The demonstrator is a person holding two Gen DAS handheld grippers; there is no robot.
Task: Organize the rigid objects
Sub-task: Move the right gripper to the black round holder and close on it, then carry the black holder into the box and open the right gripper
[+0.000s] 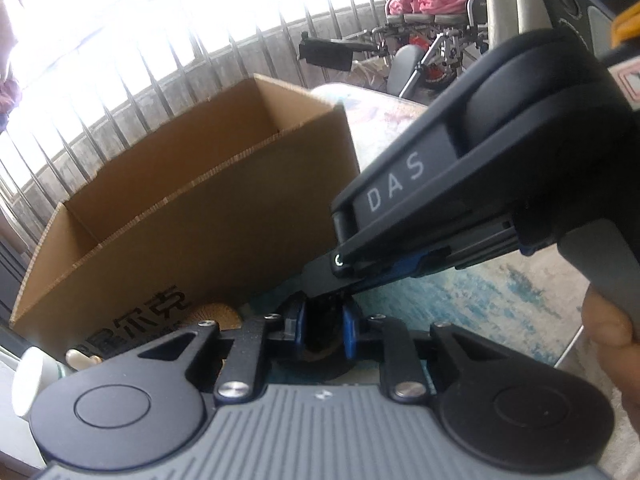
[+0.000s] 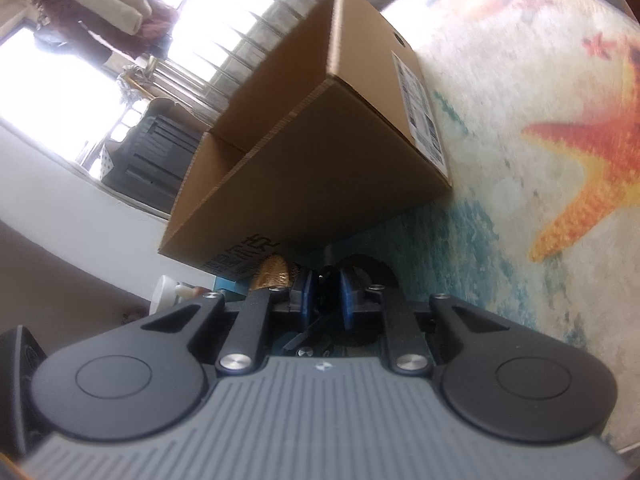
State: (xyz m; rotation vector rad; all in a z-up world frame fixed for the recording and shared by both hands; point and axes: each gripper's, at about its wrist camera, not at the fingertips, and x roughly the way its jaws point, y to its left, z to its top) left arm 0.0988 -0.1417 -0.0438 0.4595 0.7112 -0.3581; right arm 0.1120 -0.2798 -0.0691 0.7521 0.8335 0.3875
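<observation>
Both tools low at the frames' lower centre: left tool (image 1: pixel 323 330) and right tool (image 2: pixel 327 298), pads narrowly parted about a dark object (image 2: pixel 325 280) of uncertain identity, probably for lifting into the open box (image 1: pixel 192 216) just behind, upper left.

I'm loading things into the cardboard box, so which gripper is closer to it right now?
Probably the right. The right gripper reaches in from the right, its tip just short of the cardboard box. The left gripper sits just below that tip, slightly farther back.
</observation>
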